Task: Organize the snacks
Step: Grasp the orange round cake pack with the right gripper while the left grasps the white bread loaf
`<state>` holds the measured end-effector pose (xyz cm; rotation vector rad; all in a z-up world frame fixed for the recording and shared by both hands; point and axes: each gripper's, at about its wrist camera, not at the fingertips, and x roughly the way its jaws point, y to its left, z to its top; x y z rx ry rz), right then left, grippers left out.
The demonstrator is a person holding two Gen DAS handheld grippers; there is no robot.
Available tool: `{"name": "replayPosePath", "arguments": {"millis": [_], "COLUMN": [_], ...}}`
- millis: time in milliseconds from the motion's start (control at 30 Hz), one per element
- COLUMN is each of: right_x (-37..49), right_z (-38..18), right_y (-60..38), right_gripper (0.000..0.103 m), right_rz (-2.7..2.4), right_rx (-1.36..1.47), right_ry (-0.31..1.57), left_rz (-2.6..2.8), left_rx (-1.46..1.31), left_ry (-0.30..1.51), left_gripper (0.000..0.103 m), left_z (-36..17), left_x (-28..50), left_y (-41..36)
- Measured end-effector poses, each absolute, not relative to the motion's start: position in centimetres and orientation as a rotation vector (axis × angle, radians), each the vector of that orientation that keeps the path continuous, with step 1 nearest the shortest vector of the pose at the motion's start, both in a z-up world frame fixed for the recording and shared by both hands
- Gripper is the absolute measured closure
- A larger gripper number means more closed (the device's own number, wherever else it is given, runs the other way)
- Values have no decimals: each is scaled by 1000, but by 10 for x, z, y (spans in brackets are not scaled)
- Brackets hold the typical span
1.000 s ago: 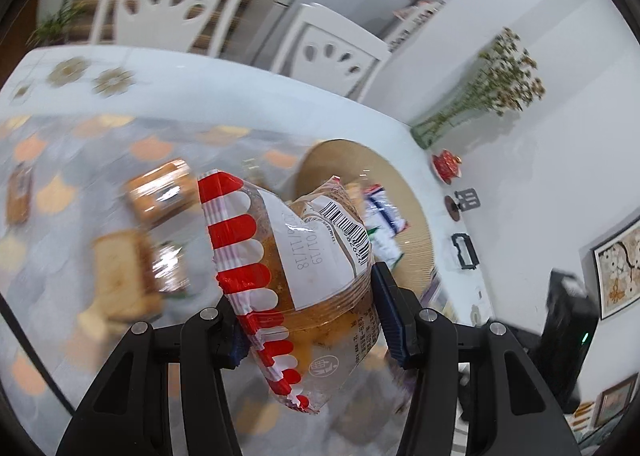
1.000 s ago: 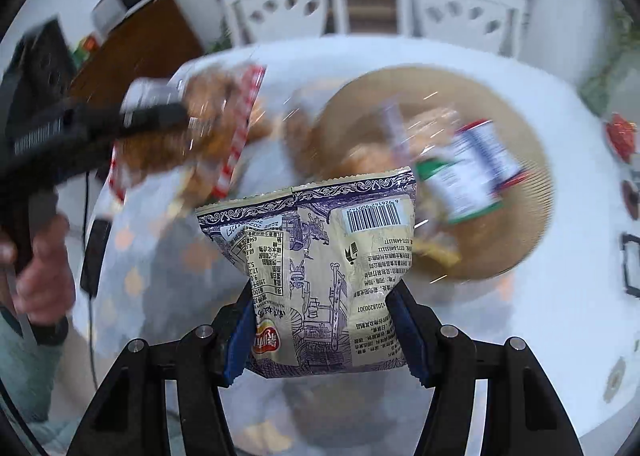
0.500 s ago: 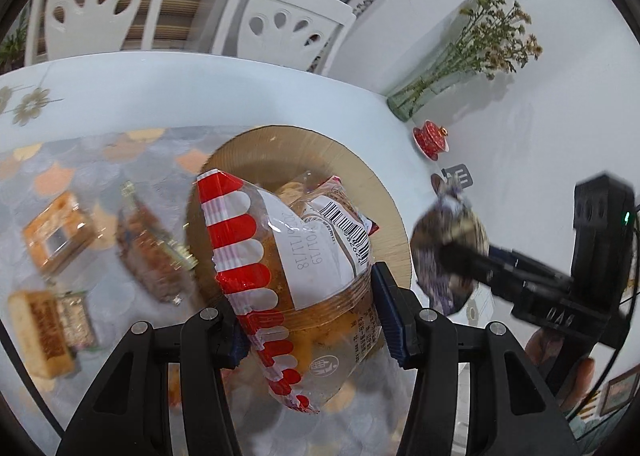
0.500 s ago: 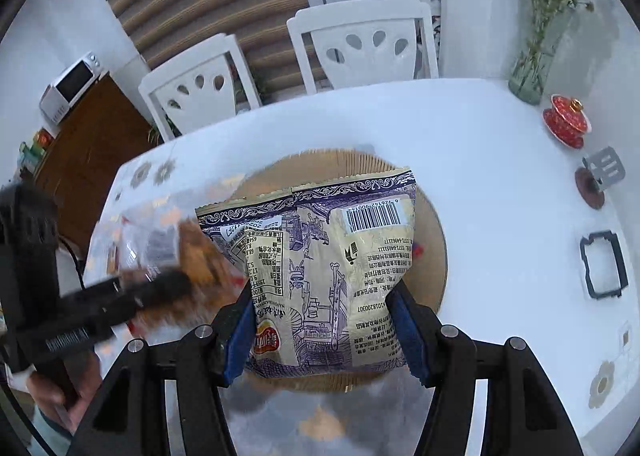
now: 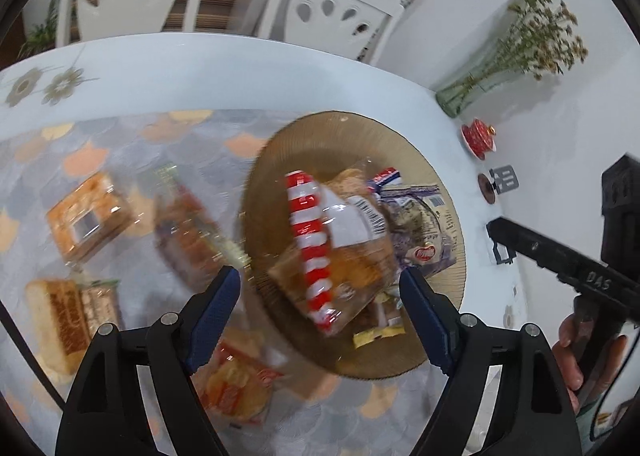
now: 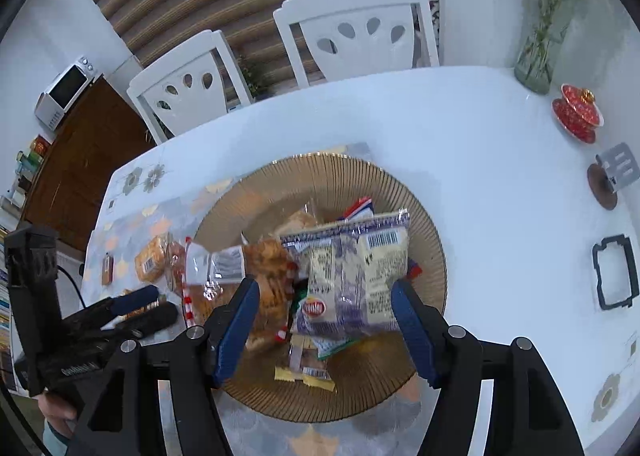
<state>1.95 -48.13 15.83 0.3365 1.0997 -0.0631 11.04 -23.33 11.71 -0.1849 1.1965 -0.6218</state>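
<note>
Around the round ribbed amber glass plate (image 6: pixel 400 180) the white table (image 6: pixel 460 124) carries a glass vase of dried flowers (image 6: pixel 538 56), a red lidded teacup (image 6: pixel 578 112) and a black square frame (image 6: pixel 614 272); two white chairs (image 6: pixel 352 28) stand behind. Left of the plate, on the scale-patterned mat (image 5: pixel 120 136), lie several loose wrapped cakes (image 5: pixel 86 214), blurred in the left view. The left tongs (image 5: pixel 320 300) gape wide with nothing between the blue pads, and the clear, crinkly bread bag with a red-and-white striped edge (image 5: pixel 332 252) lies on the plate just ahead of them. The right tongs (image 6: pixel 326 320) are likewise spread and empty; the glossy purple-and-cream crisp packet (image 6: pixel 356 268) rests on the heap of snacks in the plate, beside the bread bag, just beyond the pads.
</note>
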Motion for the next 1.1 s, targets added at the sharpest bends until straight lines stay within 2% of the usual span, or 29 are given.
{"name": "replayPosePath", "arguments": {"millis": [400, 700, 1100], "right_x": [1, -9, -16], "right_z": [152, 150, 133], "right_y": [-437, -387, -321], "right_gripper": [37, 37, 37], "right_rz": [-19, 35, 102], "right_rx": [333, 321, 335], "right_ry": [1137, 1156, 1222], "left_rz": [-525, -400, -347], "left_rx": [-265, -340, -406], "left_ry": [1156, 1116, 1169], "left_gripper": [22, 22, 22], "left_z": [128, 136, 111], "left_x": [99, 101, 107], "left_y": [-166, -84, -21]}}
